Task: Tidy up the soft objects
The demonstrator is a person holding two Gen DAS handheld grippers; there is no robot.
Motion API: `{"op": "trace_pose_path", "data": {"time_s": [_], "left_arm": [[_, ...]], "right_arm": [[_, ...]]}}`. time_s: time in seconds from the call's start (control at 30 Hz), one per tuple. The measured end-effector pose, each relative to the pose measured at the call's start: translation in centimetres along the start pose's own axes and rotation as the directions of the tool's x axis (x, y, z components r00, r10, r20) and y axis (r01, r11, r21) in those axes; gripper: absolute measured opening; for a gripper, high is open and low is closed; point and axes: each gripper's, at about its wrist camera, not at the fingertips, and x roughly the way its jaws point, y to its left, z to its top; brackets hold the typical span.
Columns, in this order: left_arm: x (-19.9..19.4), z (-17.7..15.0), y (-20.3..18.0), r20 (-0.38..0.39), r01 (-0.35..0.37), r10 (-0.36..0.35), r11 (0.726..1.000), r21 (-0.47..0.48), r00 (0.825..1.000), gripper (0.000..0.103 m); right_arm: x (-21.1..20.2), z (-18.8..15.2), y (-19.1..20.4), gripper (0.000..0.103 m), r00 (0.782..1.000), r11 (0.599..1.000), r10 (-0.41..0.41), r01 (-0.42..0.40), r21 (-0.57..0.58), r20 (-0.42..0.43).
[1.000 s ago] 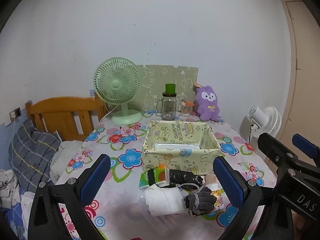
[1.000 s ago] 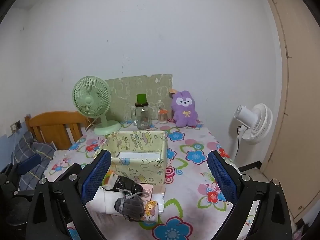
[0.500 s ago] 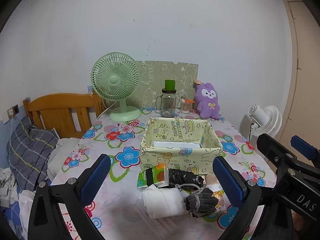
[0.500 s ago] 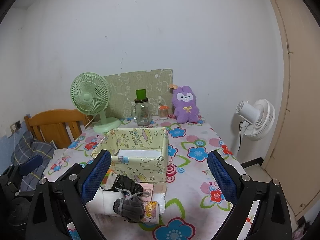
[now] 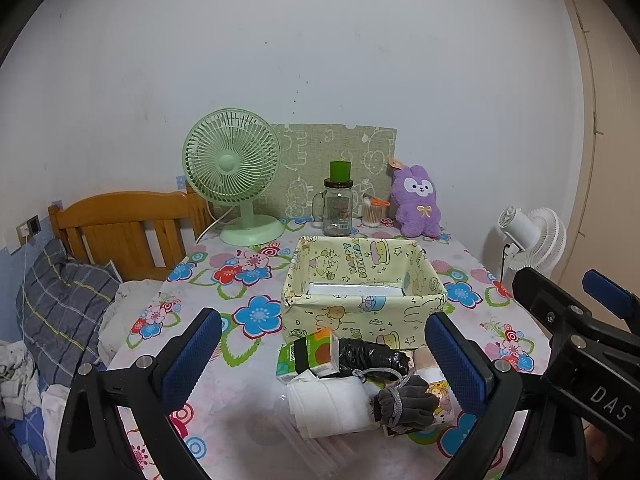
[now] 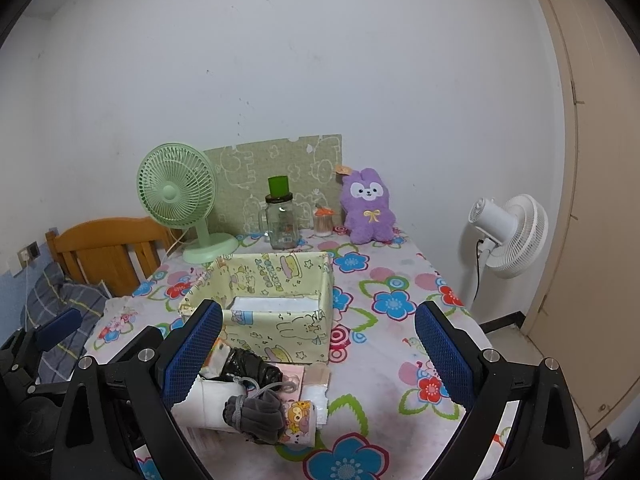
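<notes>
At lower centre, a rolled white cloth (image 5: 334, 404), grey glove (image 5: 406, 404) and black bundle (image 5: 374, 358) huddle before the yellow fabric box (image 5: 360, 308). Both hand-held grippers, left (image 5: 320, 364) and right (image 6: 316, 356), hang released above the surface (image 5: 240, 436); open room lies lower left.

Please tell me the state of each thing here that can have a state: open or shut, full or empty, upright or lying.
left gripper: open, holds nothing
right gripper: open, holds nothing
fabric box: open top, a white item inside
glass jar: upright, lid on
green fan: upright
purple plush: upright against wall
grey glove: lying on table
</notes>
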Motion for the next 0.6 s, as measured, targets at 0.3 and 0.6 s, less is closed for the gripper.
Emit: {"op": "trace_pose_path", "data": {"time_s": [0.3, 0.6], "left_arm": [[-0.29, -0.03, -0.16, 0.005, 0.001, -0.001, 1.0, 0.008, 1.0, 0.102], [-0.4, -0.06, -0.28, 0.007, -0.001, 0.001, 1.0, 0.009, 1.0, 0.102]], "right_arm": [[-0.09, -0.25, -0.02, 0.098, 1.0, 1.0, -0.002, 0.002, 0.001, -0.001], [0.0, -0.3, -0.2, 0.098, 1.0, 1.0, 0.012, -0.012, 0.013, -0.009]]}}
